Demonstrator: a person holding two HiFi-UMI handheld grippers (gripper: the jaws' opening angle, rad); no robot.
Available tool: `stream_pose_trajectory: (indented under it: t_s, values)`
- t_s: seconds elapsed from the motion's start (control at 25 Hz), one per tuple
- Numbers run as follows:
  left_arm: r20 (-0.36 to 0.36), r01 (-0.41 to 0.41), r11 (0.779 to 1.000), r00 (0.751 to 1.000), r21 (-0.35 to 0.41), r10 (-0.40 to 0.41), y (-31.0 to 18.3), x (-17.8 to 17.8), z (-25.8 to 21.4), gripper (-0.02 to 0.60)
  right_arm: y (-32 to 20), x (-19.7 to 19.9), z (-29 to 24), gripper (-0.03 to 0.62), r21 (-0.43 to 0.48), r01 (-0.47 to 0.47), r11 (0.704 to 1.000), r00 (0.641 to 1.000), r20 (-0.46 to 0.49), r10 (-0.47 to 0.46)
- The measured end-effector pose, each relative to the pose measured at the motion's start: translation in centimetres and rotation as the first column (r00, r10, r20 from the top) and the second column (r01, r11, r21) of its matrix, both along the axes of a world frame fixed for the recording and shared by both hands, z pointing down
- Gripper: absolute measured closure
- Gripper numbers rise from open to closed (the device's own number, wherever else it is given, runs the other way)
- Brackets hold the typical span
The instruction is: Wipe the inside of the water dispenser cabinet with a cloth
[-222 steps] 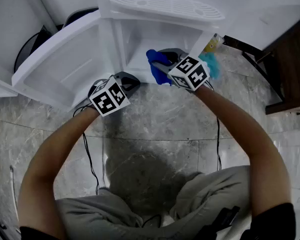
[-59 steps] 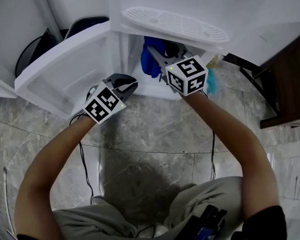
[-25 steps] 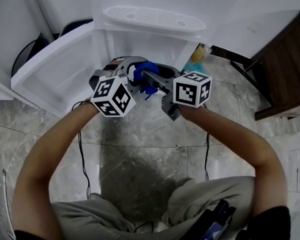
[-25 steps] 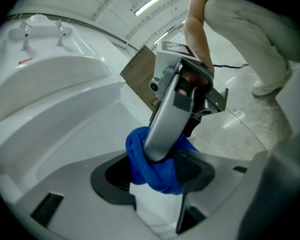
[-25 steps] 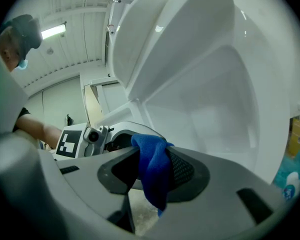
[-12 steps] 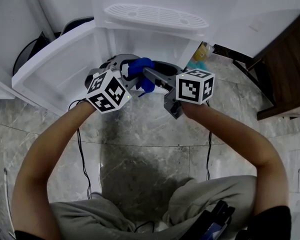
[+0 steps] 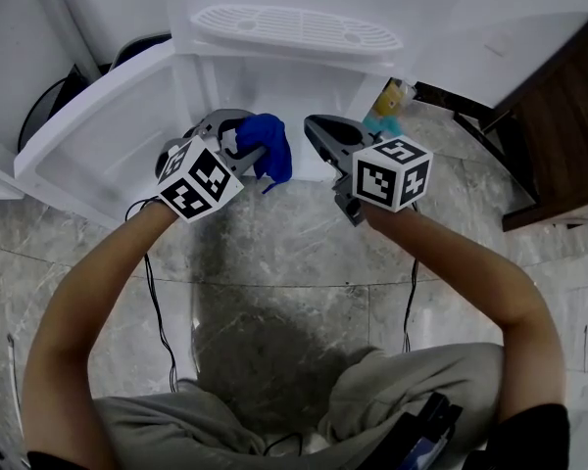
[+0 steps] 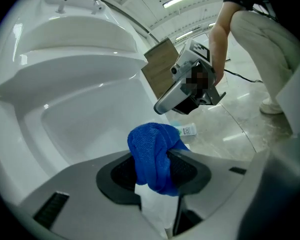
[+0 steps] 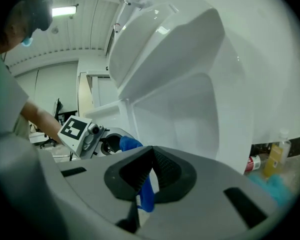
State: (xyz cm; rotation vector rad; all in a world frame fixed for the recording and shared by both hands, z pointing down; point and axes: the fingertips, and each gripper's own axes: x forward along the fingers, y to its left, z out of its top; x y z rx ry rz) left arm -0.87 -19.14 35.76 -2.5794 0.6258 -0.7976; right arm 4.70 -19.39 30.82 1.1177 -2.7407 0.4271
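The cloth (image 7: 266, 155) is bunched up in the left gripper (image 8: 157, 161), with the jaws clamped narrow on it. It hangs right in front of the open cabinet (image 7: 304, 86), about 11 o'clock from the middle of the head view. The right gripper (image 9: 151, 154) sits at the cloth's 3 o'clock, clear of it, jaws pressed tip to tip. The blue in the slot under its tips in the right gripper view is just that same cloth farther off.

Around it:
- The cabinet door (image 7: 98, 135) is swung out toward 10 o'clock.
- The slotted drip tray (image 7: 294, 27) juts over the opening at 12, so from the head view the inside is mostly roofed over and only a slice of white wall shows.
- Dark wooden furniture (image 7: 559, 135) stands at 2 o'clock, cut by the frame edge.
- A yellow bottle (image 7: 399, 94) and something teal (image 7: 380, 123) sit on the floor at 1 o'clock, tucked beside the cabinet. I can't tell what the teal thing is.
- A dark round thing (image 7: 49, 101) out at 10 o'clock is mostly behind the door.
- Cables (image 7: 155, 292) trail down under the forearms over the marble floor (image 7: 294, 253).
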Motion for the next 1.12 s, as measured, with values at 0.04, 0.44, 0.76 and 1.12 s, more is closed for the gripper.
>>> stream_pose_trajectory:
  t_s: [0.04, 0.44, 0.76, 1.12]
  values:
    - [0.001, -0.002, 1.0, 1.0, -0.004, 0.002, -0.1, 0.2, 0.3, 0.414, 0.0, 0.1, 0.2, 0.595, -0.003, -0.002, 1.0, 1.0, -0.012, 0.002]
    - [0.079, 0.044, 0.995, 0.996, -0.086, -0.037, -2.7, 3.8, 5.8, 0.414, 1.4, 3.7, 4.6, 0.595, -0.043, 0.016, 0.999, 0.989, -0.148, -0.022]
    - [0.048, 0.155, 0.967, 0.988, -0.201, -0.148, -8.0, 9.3, 10.6, 0.414, 3.0, 7.1, 9.1, 0.595, -0.11, 0.042, 0.993, 0.981, -0.186, -0.062]
    - [0.036, 0.191, 0.955, 0.982, -0.227, -0.188, -11.7, 12.5, 13.3, 0.414, 3.2, 10.0, 12.2, 0.595, -0.167, 0.022, 0.986, 0.983, -0.176, -0.052]
